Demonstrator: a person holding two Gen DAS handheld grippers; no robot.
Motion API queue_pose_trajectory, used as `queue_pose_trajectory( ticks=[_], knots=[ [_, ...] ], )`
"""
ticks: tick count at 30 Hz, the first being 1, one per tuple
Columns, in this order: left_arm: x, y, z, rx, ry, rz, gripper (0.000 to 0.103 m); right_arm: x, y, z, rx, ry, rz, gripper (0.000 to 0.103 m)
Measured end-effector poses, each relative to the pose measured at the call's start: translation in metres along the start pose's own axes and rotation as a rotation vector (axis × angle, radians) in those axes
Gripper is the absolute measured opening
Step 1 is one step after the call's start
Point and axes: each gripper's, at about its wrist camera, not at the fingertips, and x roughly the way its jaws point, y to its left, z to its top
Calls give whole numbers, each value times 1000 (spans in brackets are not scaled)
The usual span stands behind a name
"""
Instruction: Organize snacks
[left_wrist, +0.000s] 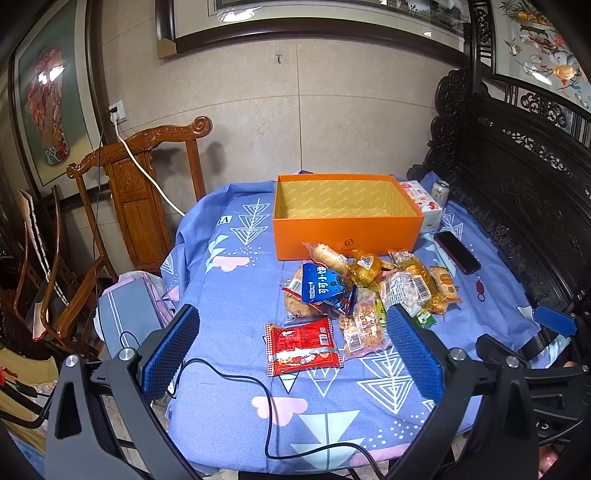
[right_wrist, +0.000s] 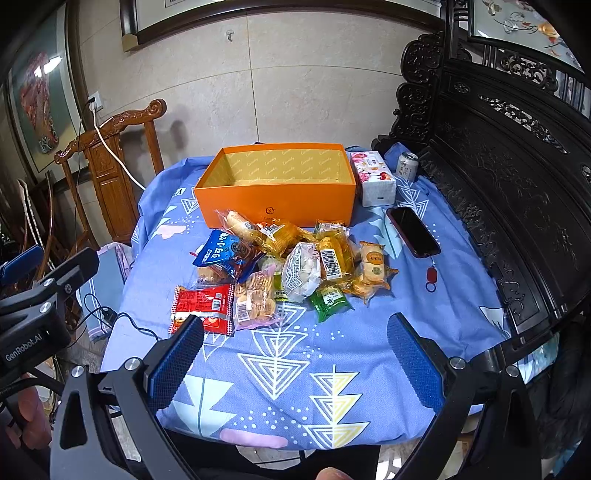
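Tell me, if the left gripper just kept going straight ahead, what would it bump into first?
Most likely the red snack packet, which lies on the blue cloth between the open fingers of the left gripper. Depth is hard to judge; passing above it, it would reach the snack pile.

Both fisheye views look forward and slightly down from above the near edge of the table (left_wrist: 229, 424), each between its own spread blue pads, facing the wall at 12 o'clock. The left view sits further left, the right view further right and a little closer in. Both share the orange box (left_wrist: 347, 230) (right_wrist: 275, 205) and snack pile (left_wrist: 365, 291) (right_wrist: 284, 269).
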Motion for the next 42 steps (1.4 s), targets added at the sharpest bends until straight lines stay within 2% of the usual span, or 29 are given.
queue_pose_trajectory(
  ticks=[14,24,30,39,42],
  knots=[
    [6,2,-5,-1,9,2,99,4,1,-2,-2,7,-3,100],
    [33,12,-9,-6,-3,12,99,27,-15,0,17,24,-21,100],
    [76,17,-18,29,22,42,99,75,-24,2,23,81,-19,100],
    [148,30,-18,33,55,-6,99,173,-27,22,104,105,148,99],
    [167,37,-18,14,73,-16,99,196,-20,32,76,98,153,91]
  ],
)
